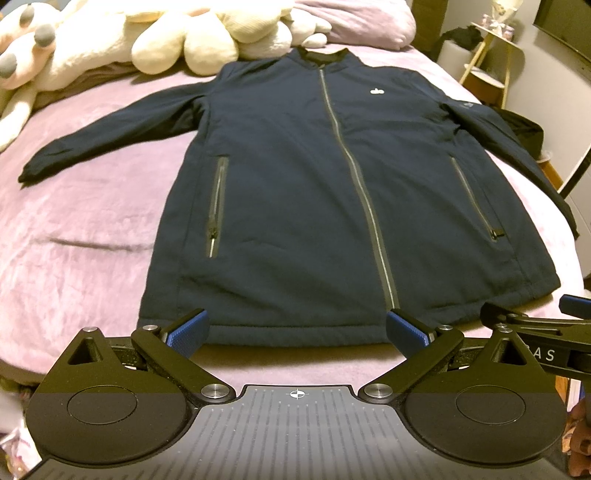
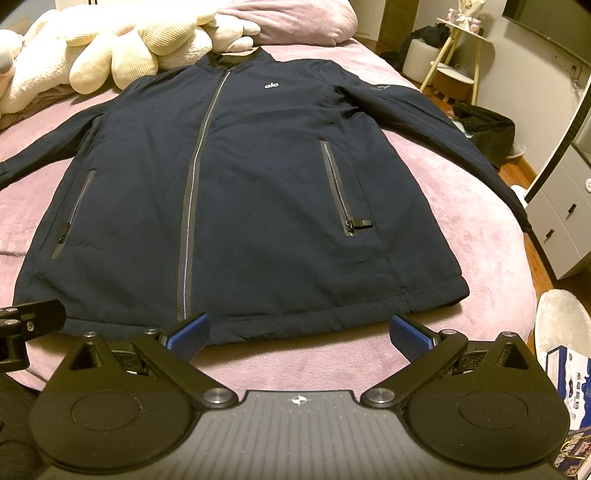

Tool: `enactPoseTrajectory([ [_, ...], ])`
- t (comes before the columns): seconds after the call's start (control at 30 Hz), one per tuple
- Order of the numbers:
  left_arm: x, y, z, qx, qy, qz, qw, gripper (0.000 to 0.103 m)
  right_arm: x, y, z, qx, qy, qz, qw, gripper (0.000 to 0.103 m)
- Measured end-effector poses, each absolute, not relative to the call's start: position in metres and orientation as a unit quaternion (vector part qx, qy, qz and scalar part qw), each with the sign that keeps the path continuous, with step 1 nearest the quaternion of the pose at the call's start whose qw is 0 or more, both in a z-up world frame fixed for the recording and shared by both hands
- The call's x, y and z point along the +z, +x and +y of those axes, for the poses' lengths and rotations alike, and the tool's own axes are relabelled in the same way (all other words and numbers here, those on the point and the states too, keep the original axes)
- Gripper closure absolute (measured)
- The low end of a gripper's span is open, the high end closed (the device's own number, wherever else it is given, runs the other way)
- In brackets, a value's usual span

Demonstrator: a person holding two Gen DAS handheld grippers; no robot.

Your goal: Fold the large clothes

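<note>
A dark navy zip-up jacket (image 1: 295, 177) lies flat and face up on the pink bed cover, zipped, collar at the far end, both sleeves spread outward. The same jacket (image 2: 229, 192) fills the right wrist view, with a small white logo on the chest. My left gripper (image 1: 297, 330) hovers open just short of the hem, near the bottom of the main zipper. My right gripper (image 2: 299, 334) is open too, at the hem's right half. Neither holds any cloth. The right gripper's arm (image 1: 535, 325) shows at the edge of the left wrist view.
Cream and white plush toys (image 1: 177, 40) and a pink pillow (image 1: 354, 18) crowd the head of the bed. The pink bed cover (image 1: 74, 221) surrounds the jacket. A white drawer cabinet (image 2: 561, 221), a small stool (image 2: 421, 59) and dark clothing (image 2: 484, 129) stand right of the bed.
</note>
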State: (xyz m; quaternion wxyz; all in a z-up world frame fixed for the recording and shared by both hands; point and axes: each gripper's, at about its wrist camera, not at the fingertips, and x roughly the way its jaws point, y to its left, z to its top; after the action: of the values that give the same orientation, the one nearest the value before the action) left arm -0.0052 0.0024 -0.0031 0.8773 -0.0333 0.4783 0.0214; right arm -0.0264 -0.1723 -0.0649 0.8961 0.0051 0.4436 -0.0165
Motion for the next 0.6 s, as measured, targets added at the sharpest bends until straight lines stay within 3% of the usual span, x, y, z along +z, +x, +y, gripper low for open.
enactPoseTrajectory([
  [0.6, -0.0051, -0.0042, 0.0067, 0.021, -0.036, 0.483, 0.875, 0.000, -0.0656, -0.0257, -0.1721, -0.018, 0.004, 0.445, 0.895, 0.000],
])
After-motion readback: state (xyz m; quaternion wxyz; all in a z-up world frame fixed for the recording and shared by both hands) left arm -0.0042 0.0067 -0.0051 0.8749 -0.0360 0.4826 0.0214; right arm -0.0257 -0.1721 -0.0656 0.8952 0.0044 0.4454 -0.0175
